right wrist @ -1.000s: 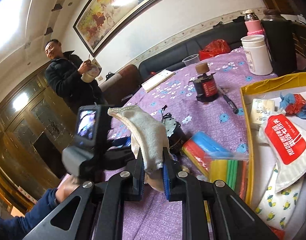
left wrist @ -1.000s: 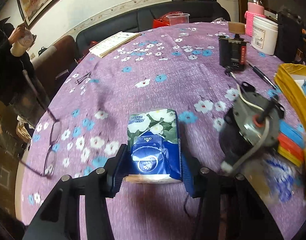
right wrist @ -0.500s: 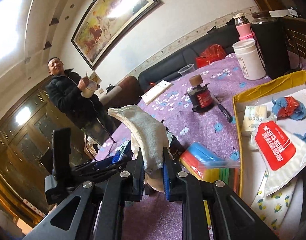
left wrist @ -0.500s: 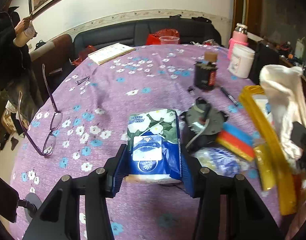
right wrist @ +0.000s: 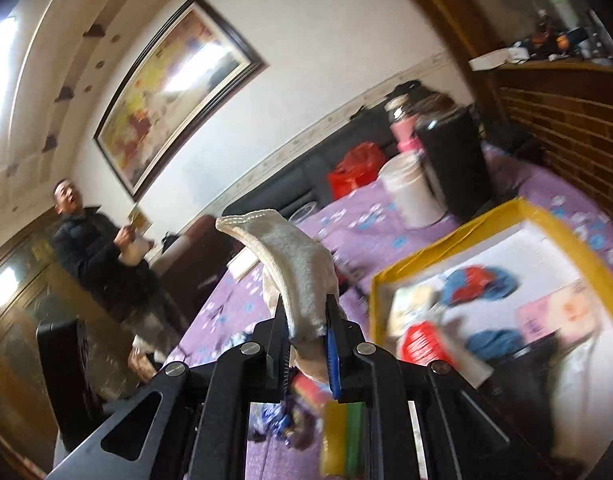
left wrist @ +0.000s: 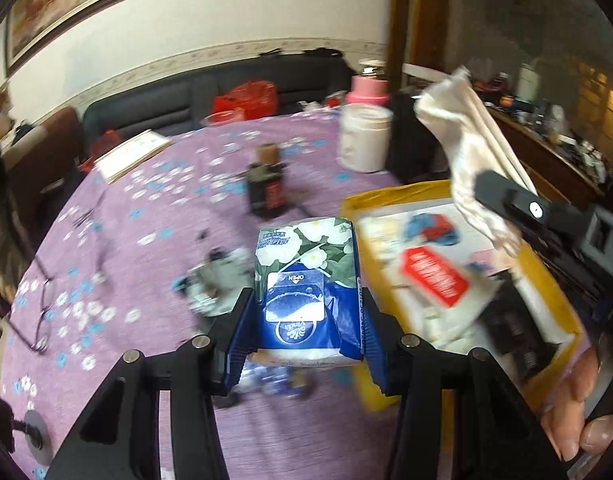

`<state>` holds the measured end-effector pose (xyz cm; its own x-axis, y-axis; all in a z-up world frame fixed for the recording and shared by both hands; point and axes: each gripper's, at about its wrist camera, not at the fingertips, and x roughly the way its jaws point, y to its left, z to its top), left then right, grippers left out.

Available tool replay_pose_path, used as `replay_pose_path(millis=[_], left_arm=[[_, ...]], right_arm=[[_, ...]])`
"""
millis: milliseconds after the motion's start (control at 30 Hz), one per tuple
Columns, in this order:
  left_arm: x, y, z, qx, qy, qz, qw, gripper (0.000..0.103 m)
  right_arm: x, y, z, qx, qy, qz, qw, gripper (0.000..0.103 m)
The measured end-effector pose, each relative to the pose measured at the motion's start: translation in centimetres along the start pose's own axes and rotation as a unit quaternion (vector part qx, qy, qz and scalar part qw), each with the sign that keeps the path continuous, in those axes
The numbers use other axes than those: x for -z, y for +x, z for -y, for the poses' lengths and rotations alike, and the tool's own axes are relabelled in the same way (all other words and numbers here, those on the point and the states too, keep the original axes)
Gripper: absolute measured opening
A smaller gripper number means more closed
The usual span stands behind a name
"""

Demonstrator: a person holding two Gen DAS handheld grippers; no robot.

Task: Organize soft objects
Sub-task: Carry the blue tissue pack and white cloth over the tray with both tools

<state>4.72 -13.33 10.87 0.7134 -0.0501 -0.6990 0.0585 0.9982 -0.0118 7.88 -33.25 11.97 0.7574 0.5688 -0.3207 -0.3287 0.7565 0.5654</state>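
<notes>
My left gripper [left wrist: 306,320] is shut on a blue and white tissue pack [left wrist: 308,288] with a flower print, held above the purple flowered tablecloth [left wrist: 146,220]. Just to its right lies the yellow-rimmed box [left wrist: 390,196] with soft packets and cloths inside. My right gripper [right wrist: 304,334] is shut on a cream towel [right wrist: 294,268] that stands up between its jaws. The same towel [left wrist: 470,152] and right gripper [left wrist: 502,210] hang above the box [right wrist: 446,244] at the right of the left wrist view.
A dark bottle [left wrist: 266,188], a white jar [left wrist: 364,140], a pink flask [left wrist: 366,88] and a black container [right wrist: 454,160] stand on the table's far side. Glasses [left wrist: 42,320] lie at the left. A person [right wrist: 98,248] stands by the sofa [left wrist: 194,96].
Both grippers have risen and swung right toward the yellow box, still gripping the tissue pack and the towel. The box now fills more of both views.
</notes>
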Motion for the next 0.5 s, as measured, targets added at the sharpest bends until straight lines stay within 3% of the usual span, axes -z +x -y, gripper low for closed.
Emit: replay_pose_path(millis=[200,300,400,500], left_arm=[[-1.7,1.0,4.9,0.034,0.025,0.007,0.9991,0.048],[-2.4,2.4,7.5,0.049,0.036,0.005,0.9982,0.048],[-2.6,4.7,9.9,0.059,0.045,-0.010,0.9972,0.048],[-2.6,7.2,11.6,0.073,0.049,-0.032,0.9957,0.048]], right_arm=[[-4.7,-1.4,2.3,0.063,-0.014,0.020,0.998,0.016],[-5.8,-1.1,6.2,0.082,0.008,0.004,0.997,0.016],[-5.2,-0.7,10.6,0.128,0.035,-0.017,0.991,0.016],[-4.9,0.7,13.6,0.129,0.076,-0.058,0.987,0.016]])
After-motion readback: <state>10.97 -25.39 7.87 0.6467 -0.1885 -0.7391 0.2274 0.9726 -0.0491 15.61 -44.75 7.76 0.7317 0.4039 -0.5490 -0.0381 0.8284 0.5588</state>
